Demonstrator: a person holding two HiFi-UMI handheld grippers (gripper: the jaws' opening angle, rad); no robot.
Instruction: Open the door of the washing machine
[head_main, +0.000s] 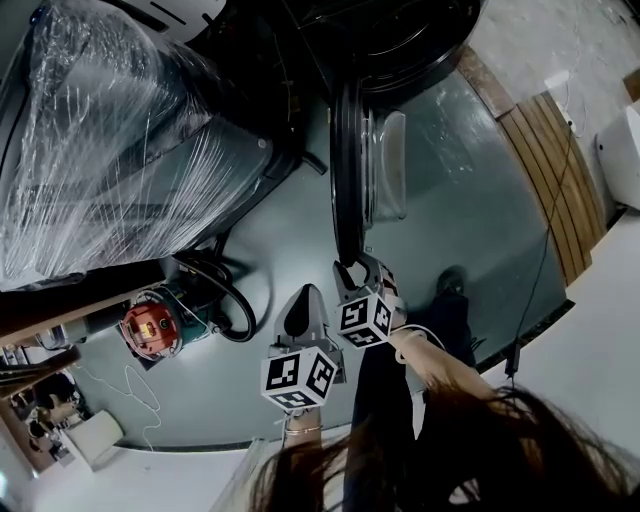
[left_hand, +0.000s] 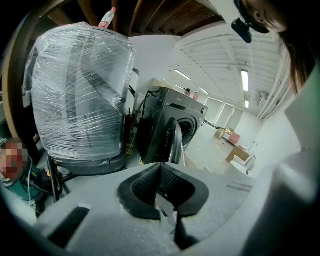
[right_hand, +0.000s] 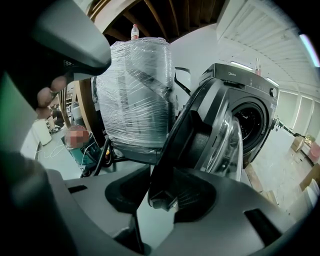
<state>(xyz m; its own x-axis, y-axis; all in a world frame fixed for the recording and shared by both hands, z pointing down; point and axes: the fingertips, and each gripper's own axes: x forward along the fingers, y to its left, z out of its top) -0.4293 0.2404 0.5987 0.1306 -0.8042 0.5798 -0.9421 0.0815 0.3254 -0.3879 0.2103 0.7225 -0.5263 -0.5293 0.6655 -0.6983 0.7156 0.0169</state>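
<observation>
The dark washing machine (head_main: 400, 40) stands at the top of the head view, with its round door (head_main: 348, 170) swung out edge-on towards me. My right gripper (head_main: 352, 270) is at the door's free edge. In the right gripper view that edge (right_hand: 165, 170) sits between the jaws, resting near the right pad, with a strip of floor showing on its left side. The drum opening (right_hand: 250, 117) lies behind the door. My left gripper (head_main: 305, 300) hangs just left of the right one, away from the door (left_hand: 175, 142). Its tips (left_hand: 160, 167) meet, with nothing between them.
A large appliance wrapped in plastic film (head_main: 110, 140) stands left of the machine, with a bottle (left_hand: 106, 17) on top of it. A red tool (head_main: 152, 328) and a black hose (head_main: 235, 300) lie on the floor below it. Wooden planks (head_main: 550, 180) run along the right. My leg and shoe (head_main: 450, 282) are below the door.
</observation>
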